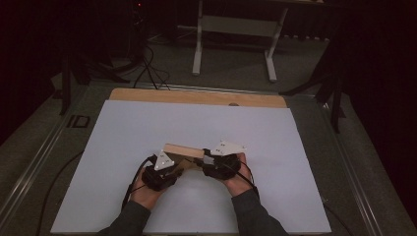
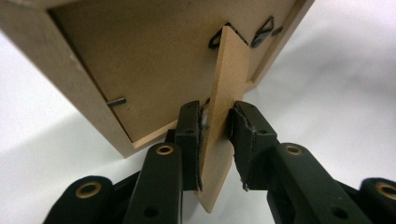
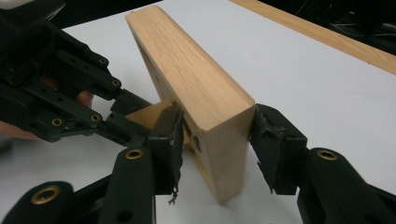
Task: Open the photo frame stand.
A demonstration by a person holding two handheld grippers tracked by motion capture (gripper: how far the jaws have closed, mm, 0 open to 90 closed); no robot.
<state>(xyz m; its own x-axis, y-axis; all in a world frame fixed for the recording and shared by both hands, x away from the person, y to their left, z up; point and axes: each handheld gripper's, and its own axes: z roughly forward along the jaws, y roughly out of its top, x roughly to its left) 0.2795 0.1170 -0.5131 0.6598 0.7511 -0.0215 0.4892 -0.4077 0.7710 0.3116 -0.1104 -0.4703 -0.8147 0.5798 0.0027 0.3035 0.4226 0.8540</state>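
Wooden picture frame is standing on edge on the white sheet that is covering the table, near the sheet's front middle, with both grippers working at it. Seen in the left gripper view, the frame's brown back board is facing that camera, and the thin fibreboard stand leg is hanging out from it. The left gripper is sitting behind the frame with its narrow jaws around this leg; one pad is lying against the leg, while a slight gap is showing at the other, so a firm grip cannot be told. The right gripper is reaching in at the frame's right end, its jaws standing wider, one on each side of the thick wooden edge, the far pad just clear of the wood. In the high view, both hands are resting just in front of the frame.
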